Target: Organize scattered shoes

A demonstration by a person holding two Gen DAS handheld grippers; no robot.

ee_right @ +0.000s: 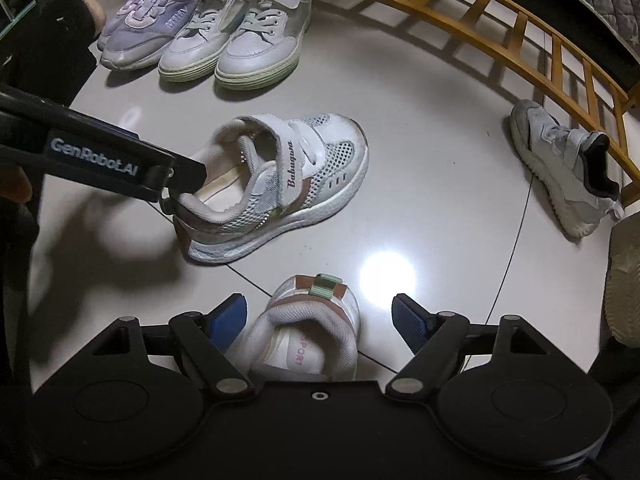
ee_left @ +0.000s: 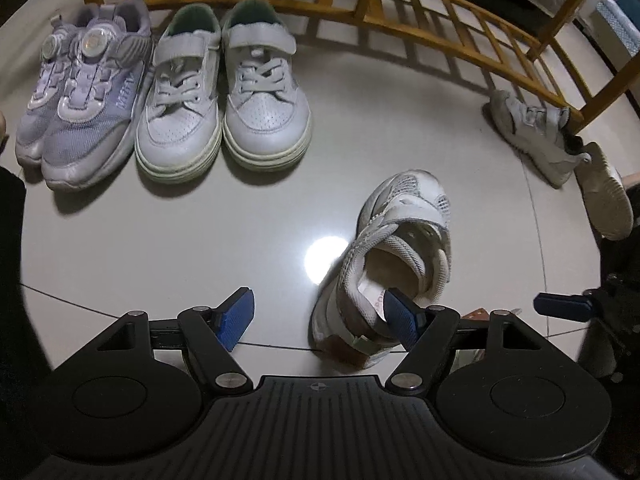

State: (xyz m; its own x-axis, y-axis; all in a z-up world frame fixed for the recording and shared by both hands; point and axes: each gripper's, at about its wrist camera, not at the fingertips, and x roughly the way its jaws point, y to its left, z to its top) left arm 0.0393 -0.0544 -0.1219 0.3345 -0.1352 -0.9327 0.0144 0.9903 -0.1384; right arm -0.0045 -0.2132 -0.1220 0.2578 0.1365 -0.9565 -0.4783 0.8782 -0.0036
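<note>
**Two grippers at a pair of white mesh shoes on the tiled floor**

The left gripper [ee_left: 320, 314] stands with its jaws wide. Its right-hand finger [ee_left: 402, 316] dips inside the heel opening of a white mesh shoe [ee_left: 400, 248], while the other blue pad hangs over bare floor [ee_left: 200, 232], so the jaws do not press the shoe from both sides. In the right wrist view the same gripper [ee_right: 176, 196] reaches in from 9 o'clock, its tip hooked over the heel collar of that shoe [ee_right: 288, 184], which sits upright with its toe toward 2 o'clock.

The right gripper [ee_right: 320, 320] is also spread wide. The matching white shoe [ee_right: 308, 332] lies between its fingers at 6 o'clock, heel toward the camera and a green pull tab on top. The left pad looks close to the heel collar; the right pad stands clear of it, so nothing is clamped.

At 11 o'clock in both views, two pairs stand side by side, toes toward the camera: lilac sneakers [ee_left: 80, 104] with round dials, and just beside them white lace-up sneakers [ee_left: 224, 100] with a strap. Behind them runs a wooden slatted rack [ee_left: 360, 4].

At 3 o'clock a white strap sneaker [ee_right: 568, 176] lies tipped on its side against the rack's leg, and a pale shoe sole [ee_right: 624, 280] shows near it at the frame edge.
</note>
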